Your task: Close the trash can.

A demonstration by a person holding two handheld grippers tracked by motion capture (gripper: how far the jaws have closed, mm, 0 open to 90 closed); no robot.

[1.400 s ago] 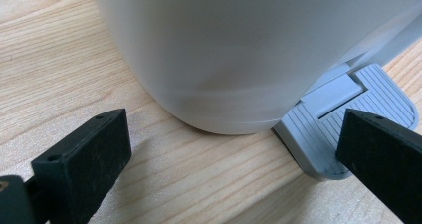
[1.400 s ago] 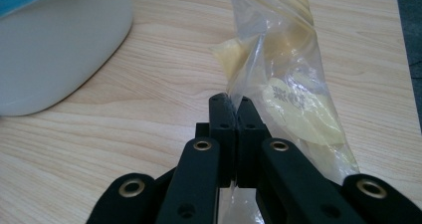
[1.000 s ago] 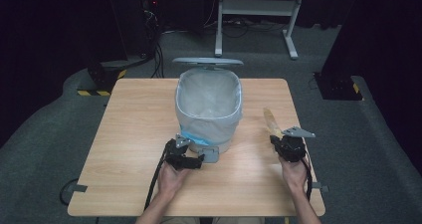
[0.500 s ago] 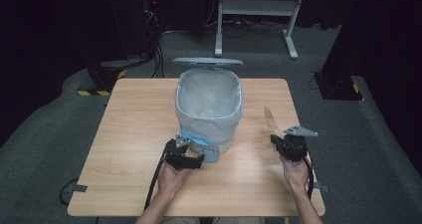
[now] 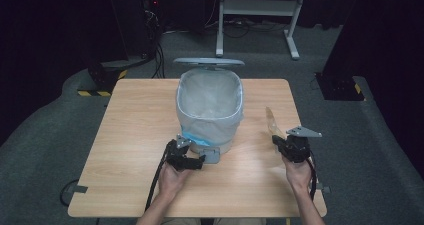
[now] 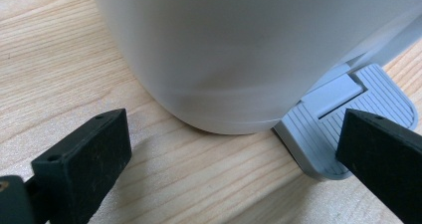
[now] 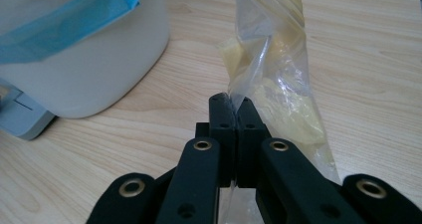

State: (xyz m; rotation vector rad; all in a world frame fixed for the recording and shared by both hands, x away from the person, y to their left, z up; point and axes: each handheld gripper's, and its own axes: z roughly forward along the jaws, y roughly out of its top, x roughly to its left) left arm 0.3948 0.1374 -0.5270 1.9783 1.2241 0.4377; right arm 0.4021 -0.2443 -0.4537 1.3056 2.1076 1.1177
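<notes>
- Nothing has moved since the earlier frames: your two grippers and the bin point(image 5: 210, 110) sit as before.
- Your left gripper point(image 6: 234, 149) has its fingers spread, the right one over the pedal point(image 6: 343, 129) at the bin's foot.
- Your right gripper point(image 7: 233, 109) is clenched on the plastic bag point(image 7: 271, 59), which stands upright.
- That bag is right of the bin on the surface point(image 5: 135, 120); your right hand must carry it leftward over the rim.

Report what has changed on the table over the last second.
Nothing visibly changed. The left gripper is open at the bin's pedal, the right gripper is shut on the clear bag, and the bin stands with its lid up.
</notes>
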